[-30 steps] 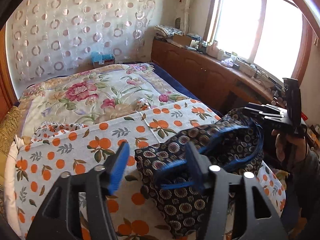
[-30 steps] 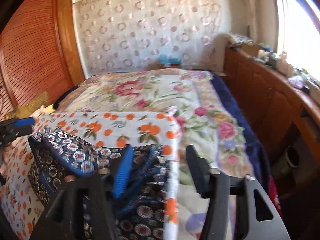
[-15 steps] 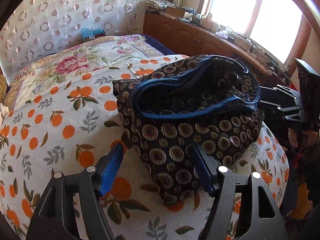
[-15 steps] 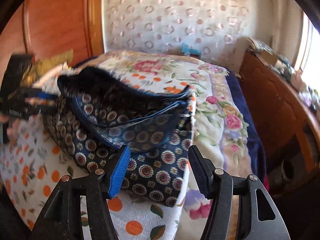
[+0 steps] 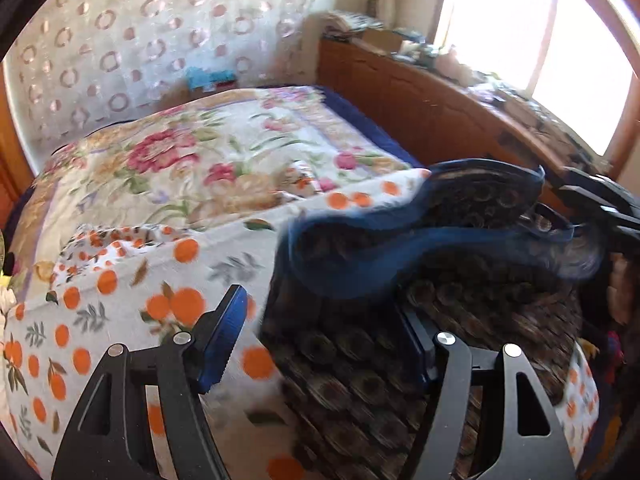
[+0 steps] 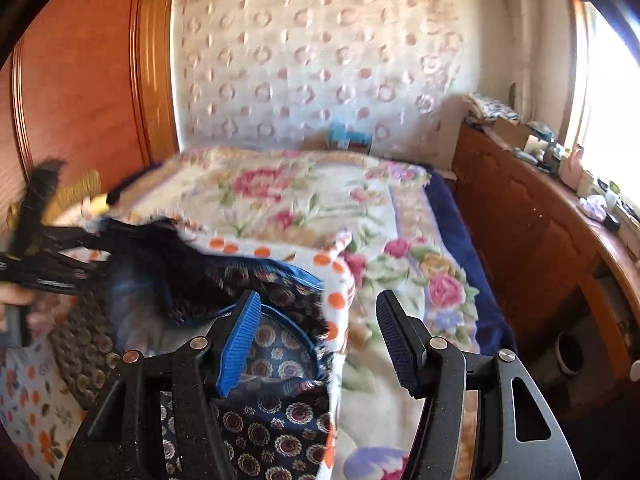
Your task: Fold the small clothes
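A dark navy garment (image 5: 420,320) with round floral medallions and blue trim lies on a white cloth with orange fruit print (image 5: 120,300). It shows blurred in the left wrist view and clearer in the right wrist view (image 6: 276,412). My left gripper (image 5: 324,340) is open, its fingers astride the garment's left edge. My right gripper (image 6: 316,336) is open, its left finger over the garment's blue-trimmed opening. Each gripper shows blurred in the other's view, at the garment's far side; I cannot tell whether either touches the cloth.
A floral bedspread (image 6: 304,196) covers the bed beyond the orange-print cloth. A wooden cabinet (image 6: 532,248) with clutter on top runs along the right under a window. A wooden wardrobe (image 6: 84,80) stands left. A patterned curtain (image 5: 160,40) hangs at the back.
Both grippers swung upward and the views now look farther across the bed. The garment's trimmed opening looks flatter and is blurred by motion. Both grippers stayed open.
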Demonstrator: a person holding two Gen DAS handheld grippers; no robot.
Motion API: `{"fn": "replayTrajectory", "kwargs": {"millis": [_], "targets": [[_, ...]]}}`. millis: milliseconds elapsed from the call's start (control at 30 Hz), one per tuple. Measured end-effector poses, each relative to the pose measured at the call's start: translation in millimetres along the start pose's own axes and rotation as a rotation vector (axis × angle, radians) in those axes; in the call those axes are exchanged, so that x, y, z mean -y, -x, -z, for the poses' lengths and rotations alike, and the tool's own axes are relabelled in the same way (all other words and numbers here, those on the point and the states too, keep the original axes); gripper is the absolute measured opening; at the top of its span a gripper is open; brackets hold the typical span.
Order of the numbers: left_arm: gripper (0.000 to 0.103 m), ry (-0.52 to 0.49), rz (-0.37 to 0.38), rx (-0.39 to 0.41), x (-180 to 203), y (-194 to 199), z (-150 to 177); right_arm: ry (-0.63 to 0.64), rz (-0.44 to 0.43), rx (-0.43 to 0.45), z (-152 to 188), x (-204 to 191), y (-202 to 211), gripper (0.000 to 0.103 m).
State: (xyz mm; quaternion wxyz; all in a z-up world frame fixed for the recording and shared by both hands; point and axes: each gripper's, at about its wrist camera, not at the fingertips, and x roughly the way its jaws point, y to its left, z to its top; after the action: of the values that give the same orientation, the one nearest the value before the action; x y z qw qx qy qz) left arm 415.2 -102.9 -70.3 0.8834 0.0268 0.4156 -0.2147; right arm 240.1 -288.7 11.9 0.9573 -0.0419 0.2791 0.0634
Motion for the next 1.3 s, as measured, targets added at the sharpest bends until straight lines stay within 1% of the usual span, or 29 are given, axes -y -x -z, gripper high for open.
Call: {"fn": "replayTrajectory", "kwargs": {"millis": [100, 133, 233, 400, 433, 500, 567, 633, 700, 800, 833, 867, 933, 1000, 1033, 1067, 1100, 1167, 1200, 1233, 1267, 1300], "targets": [[0.07, 0.013, -0.059, -0.032, -11.0, -13.6, 1.8, -0.002, 0.002, -0.004, 13.7, 4.1, 16.1, 0.062], [0.07, 0.019, -0.061, -0.037, -13.8, -14.9, 4.4, -0.004, -0.004, -0.015, 19.9, 4.5, 18.9, 0.062], [0.07, 0.035, -0.03, -0.038, -17.9, -11.1, 11.1, 0.011, -0.022, -0.058, 39.7, 1.8, 18.1, 0.063], [0.07, 0.028, 0.014, -0.013, -9.6, 8.1, 17.5, 0.05, -0.053, -0.153, 49.0, -4.4, -8.7, 0.063], [0.07, 0.023, 0.02, -0.011, -6.7, 11.6, 18.6, 0.038, -0.052, -0.177, 48.5, -1.9, -17.4, 0.063], [0.07, 0.009, 0.034, -0.011, -0.1, 18.1, 22.6, -0.032, -0.071, -0.216, 45.8, 9.3, -32.9, 0.063], [0.07, 0.001, 0.053, -0.018, 5.7, 23.5, 28.6, -0.113, -0.107, -0.232, 38.2, 22.2, -43.7, 0.063], [0.07, 0.002, 0.078, -0.027, 8.1, 27.8, 35.0, -0.146, -0.123, -0.236, 33.1, 25.1, -45.6, 0.063], [0.07, 0.01, 0.092, -0.044, 10.2, 28.6, 43.3, -0.128, -0.121, -0.23, 33.6, 21.0, -40.1, 0.063], [0.07, 0.017, 0.092, -0.063, 10.8, 25.2, 51.8, -0.104, -0.136, -0.254, 41.7, 8.8, -41.4, 0.063], [0.07, 0.024, 0.096, -0.069, 10.3, 24.0, 53.6, -0.095, -0.128, -0.264, 38.9, 11.2, -49.2, 0.063], [0.07, 0.044, 0.108, -0.079, 8.3, 21.6, 54.8, -0.089, -0.119, -0.267, 40.7, 8.5, -46.1, 0.063], [0.07, 0.072, 0.129, -0.075, 6.1, 21.9, 54.6, -0.097, -0.131, -0.265, 45.5, 3.2, -40.1, 0.063], [0.069, 0.113, 0.176, -0.082, 4.3, 21.2, 53.4, -0.099, -0.131, -0.266, 47.6, 2.6, -34.8, 0.063], [0.064, 0.132, 0.2, -0.083, 4.1, 21.3, 53.3, -0.098, -0.127, -0.265, 48.9, 1.6, -31.7, 0.063], [0.06, 0.14, 0.21, -0.086, 5.3, 21.0, 53.3, -0.098, -0.127, -0.267, 48.3, 2.9, -28.4, 0.063], [0.058, 0.137, 0.204, -0.083, 6.8, 21.0, 52.5, -0.097, -0.129, -0.268, 49.7, 2.3, -27.3, 0.063], [0.05, 0.144, 0.211, -0.083, 7.6, 20.1, 52.1, -0.095, -0.129, -0.27, 50.5, 0.3, -23.1, 0.063], [0.045, 0.155, 0.226, -0.08, 6.4, 20.3, 52.3, -0.098, -0.131, -0.269, 51.9, -0.1, -21.2, 0.063], [0.027, 0.165, 0.242, -0.078, 5.1, 20.4, 53.0, -0.1, -0.132, -0.268, 52.6, -0.4, -19.4, 0.063], [0.013, 0.171, 0.256, -0.084, 4.2, 19.2, 53.7, -0.101, -0.132, -0.268, 52.3, -1.2, -17.4, 0.063], [0.01, 0.173, 0.267, -0.079, 3.8, 20.1, 54.5, -0.101, -0.132, -0.267, 51.8, -0.9, -17.4, 0.063]]}}
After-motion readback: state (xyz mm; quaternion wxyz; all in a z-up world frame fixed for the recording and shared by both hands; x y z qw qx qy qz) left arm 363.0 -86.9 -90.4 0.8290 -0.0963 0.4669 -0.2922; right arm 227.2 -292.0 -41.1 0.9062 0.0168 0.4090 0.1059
